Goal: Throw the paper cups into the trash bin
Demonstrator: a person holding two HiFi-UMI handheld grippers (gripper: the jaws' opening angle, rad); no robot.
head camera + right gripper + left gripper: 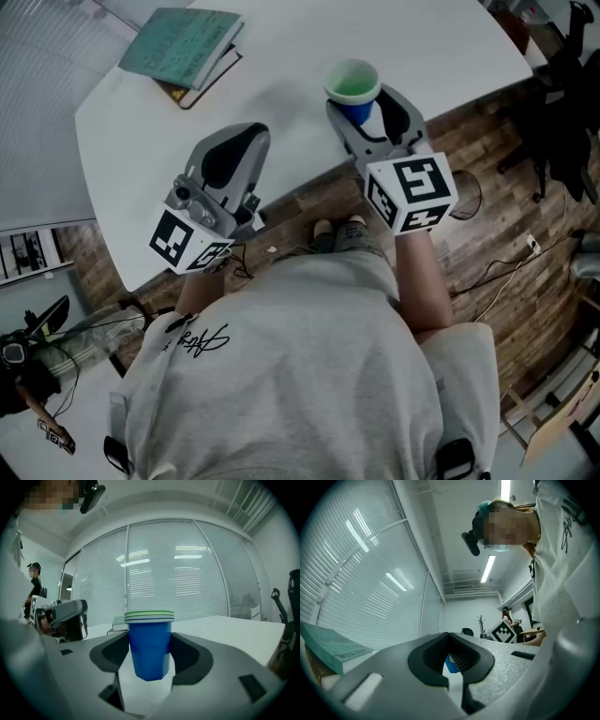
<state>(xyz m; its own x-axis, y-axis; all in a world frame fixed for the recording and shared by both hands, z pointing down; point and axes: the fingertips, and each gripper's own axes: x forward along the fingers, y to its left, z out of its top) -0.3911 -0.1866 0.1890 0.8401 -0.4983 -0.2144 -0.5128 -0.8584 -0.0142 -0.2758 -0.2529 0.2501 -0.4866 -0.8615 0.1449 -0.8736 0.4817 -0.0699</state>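
Several nested blue paper cups [150,639], upright, long axis vertical, clamped between right gripper [150,660] jaws over white table [281,66] near edge. Left gripper [450,660] to cups' left, jaws nearly together, empty. Trash bin not identifiable.

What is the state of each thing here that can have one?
paper cups: stacked, upright, gripped at the sides.
right gripper: shut on the paper cups.
left gripper: jaws nearly together, nothing between them.
book: closed, lying flat on the table.
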